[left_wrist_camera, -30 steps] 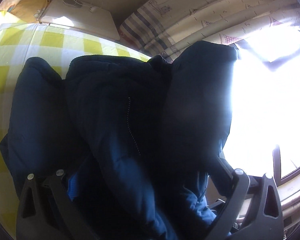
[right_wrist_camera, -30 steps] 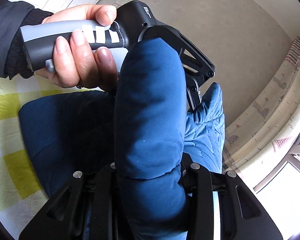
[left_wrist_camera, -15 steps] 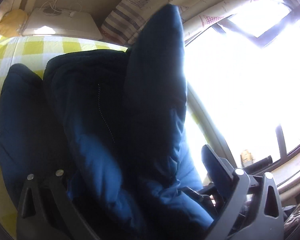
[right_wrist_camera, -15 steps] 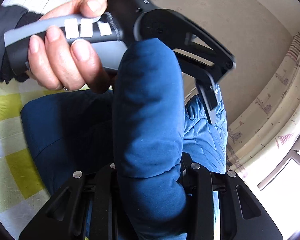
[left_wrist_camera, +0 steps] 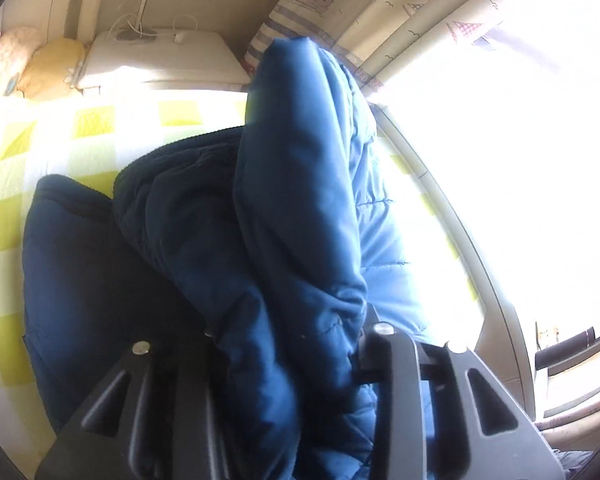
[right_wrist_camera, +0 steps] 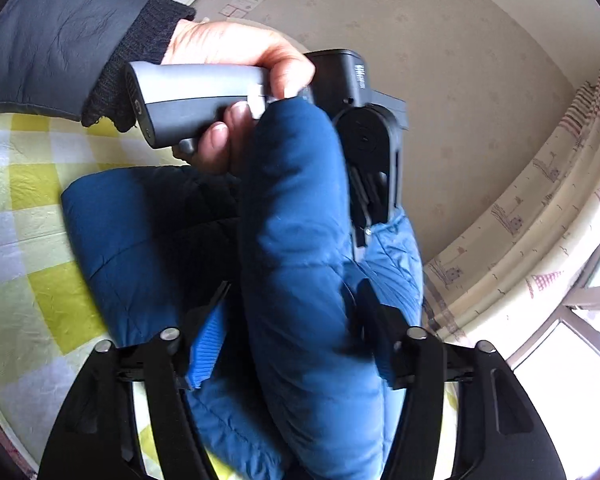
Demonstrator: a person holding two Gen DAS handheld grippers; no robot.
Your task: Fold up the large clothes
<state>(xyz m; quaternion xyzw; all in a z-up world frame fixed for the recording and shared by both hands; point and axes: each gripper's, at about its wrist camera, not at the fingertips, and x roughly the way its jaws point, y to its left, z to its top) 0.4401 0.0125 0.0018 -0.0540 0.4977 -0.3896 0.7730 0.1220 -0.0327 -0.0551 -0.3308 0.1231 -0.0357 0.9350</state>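
Note:
A large dark blue padded jacket (left_wrist_camera: 204, 240) lies bunched on a bed with a yellow and white checked sheet (left_wrist_camera: 60, 128). My left gripper (left_wrist_camera: 288, 340) is shut on a thick fold of the jacket that stands up in front of the camera. My right gripper (right_wrist_camera: 292, 320) is shut on another thick fold of the jacket (right_wrist_camera: 292, 220), with a ribbed cuff (right_wrist_camera: 206, 344) beside its left finger. In the right wrist view the other hand holds the left gripper's grey handle (right_wrist_camera: 196, 96) just beyond the fold.
A white bedside unit (left_wrist_camera: 160, 60) with cables and a yellow cushion (left_wrist_camera: 52, 64) stand at the head of the bed. Patterned curtains (right_wrist_camera: 540, 248) and a bright window (left_wrist_camera: 520, 160) run along the right side. A beige wall (right_wrist_camera: 440, 60) is behind.
The left gripper has closed in on the jacket fold and lifted it more upright. In the right wrist view the left gripper has turned and its handle has swung round.

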